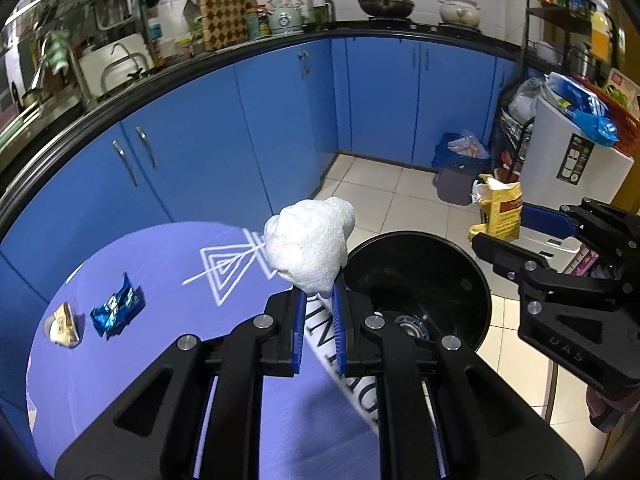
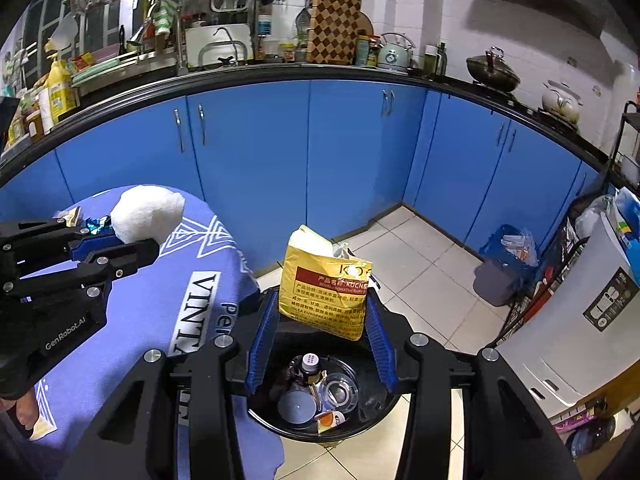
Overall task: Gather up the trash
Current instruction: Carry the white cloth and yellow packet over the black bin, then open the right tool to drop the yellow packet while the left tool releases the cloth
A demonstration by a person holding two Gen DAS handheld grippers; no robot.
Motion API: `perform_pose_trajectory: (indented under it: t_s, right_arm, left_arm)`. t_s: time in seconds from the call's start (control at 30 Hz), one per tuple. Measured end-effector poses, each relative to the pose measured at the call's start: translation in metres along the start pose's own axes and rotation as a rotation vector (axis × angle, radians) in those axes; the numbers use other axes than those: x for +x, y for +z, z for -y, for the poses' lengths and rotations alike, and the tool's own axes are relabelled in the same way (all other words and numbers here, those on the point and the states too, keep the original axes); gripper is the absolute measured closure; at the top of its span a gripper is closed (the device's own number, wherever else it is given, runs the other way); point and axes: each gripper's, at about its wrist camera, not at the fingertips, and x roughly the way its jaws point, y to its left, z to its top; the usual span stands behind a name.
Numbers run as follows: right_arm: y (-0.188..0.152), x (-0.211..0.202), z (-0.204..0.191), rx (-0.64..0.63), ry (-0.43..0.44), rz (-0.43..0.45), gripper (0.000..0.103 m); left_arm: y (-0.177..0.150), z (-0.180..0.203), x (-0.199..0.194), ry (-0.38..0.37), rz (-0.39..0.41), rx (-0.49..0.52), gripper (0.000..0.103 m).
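Only the right wrist view shows jars inside the black bin (image 2: 280, 426). The left gripper (image 1: 318, 294) fingers pinch a crumpled paper towel (image 1: 310, 250); the right gripper (image 2: 322, 320) fingers clamp a yellow bag (image 2: 326, 286). Two wrappers (image 1: 116, 312) lie on the purple-clothed surface (image 1: 160, 264) beside blue kitchen cabinets (image 1: 280, 120).

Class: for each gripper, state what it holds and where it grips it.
Left gripper pinches the crumpled paper towel at its bottom end. Right gripper clamps the yellow packet by its lower side edges.

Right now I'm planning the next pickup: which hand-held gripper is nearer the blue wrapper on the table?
Left. The left hand-held gripper holds a tissue wad above the table, with the blue wrapper to its left. The right hand-held gripper holds a yellow bag over the bin, off the table.
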Motion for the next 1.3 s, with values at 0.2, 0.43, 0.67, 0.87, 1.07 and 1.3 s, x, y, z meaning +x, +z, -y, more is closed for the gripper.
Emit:
perform_pose_trajectory:
  t_s: [0.2,0.43,0.67,0.87,1.07,1.3]
  right_arm:
    - [0.0,0.001,0.008,0.0,-0.015,0.0,0.06]
    - [-0.001,0.004,0.018,0.02,-0.022,-0.004,0.06]
    - [0.002,0.011,0.026,0.046,-0.011,-0.021,0.058]
    - [0.002,0.015,0.034,0.058,-0.066,-0.017,0.024]
    - [-0.01,0.019,0.051,0.092,-0.092,-0.04,0.024]
    - [-0.017,0.016,0.065,0.111,-0.102,-0.045,0.024]
  left_arm:
    - [0.011,0.014,0.006,-0.013,0.005,0.03,0.09]
    - [0.019,0.029,0.015,-0.023,0.003,0.057,0.09]
    - [0.026,0.036,0.019,-0.028,0.009,0.067,0.09]
    - [0.028,0.041,0.025,-0.026,-0.001,0.074,0.09]
    - [0.031,0.051,0.033,-0.038,-0.012,0.088,0.09]
    - [0.037,0.069,0.04,-0.059,-0.011,0.108,0.088]
